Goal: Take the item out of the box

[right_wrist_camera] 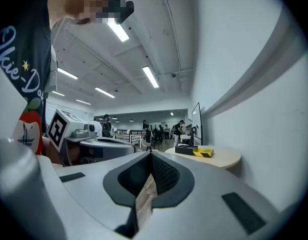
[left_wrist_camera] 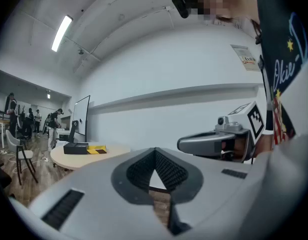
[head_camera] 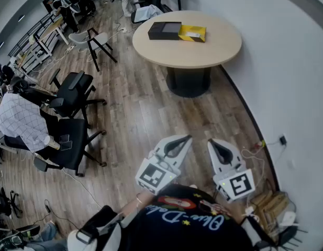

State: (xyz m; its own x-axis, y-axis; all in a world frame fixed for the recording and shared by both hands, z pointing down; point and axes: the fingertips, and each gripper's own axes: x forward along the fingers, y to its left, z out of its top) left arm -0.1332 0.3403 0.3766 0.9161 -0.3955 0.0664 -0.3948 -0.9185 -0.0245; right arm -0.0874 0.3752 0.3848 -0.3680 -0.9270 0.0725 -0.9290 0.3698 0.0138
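Approach to the table: we stand well back from the round table (head_camera: pixel 203 54). The left gripper (head_camera: pixel 186 138) and right gripper (head_camera: pixel 211 141) are held side by side close to the body, tips aimed forward over the wooden floor (head_camera: pixel 135 114). On each gripper the fingers are pressed together at the tips and carry nothing. Only floor shows through the padded hollow behind each tip in the two gripper views. We read this as a carrying posture: nothing lies within reach, so there is no cause to spread the fingers.

The black box (head_camera: pixel 164 30) sits on the table, far ahead of the fingers. A yellow box (head_camera: pixel 193 33) touches its side, the side lying more to the right of the fingertips. The yellow one looks open-topped. Whether it is a lid, a tray or part of the same box we cannot tell from here, and no item can be made out. The pair lies toward the far part of the table top, so in our judgement we must walk up to the table before any reach. Office chairs (head_camera: pixel 72 95) stand off to the left of the fingers. The task, we judge, has not begun.
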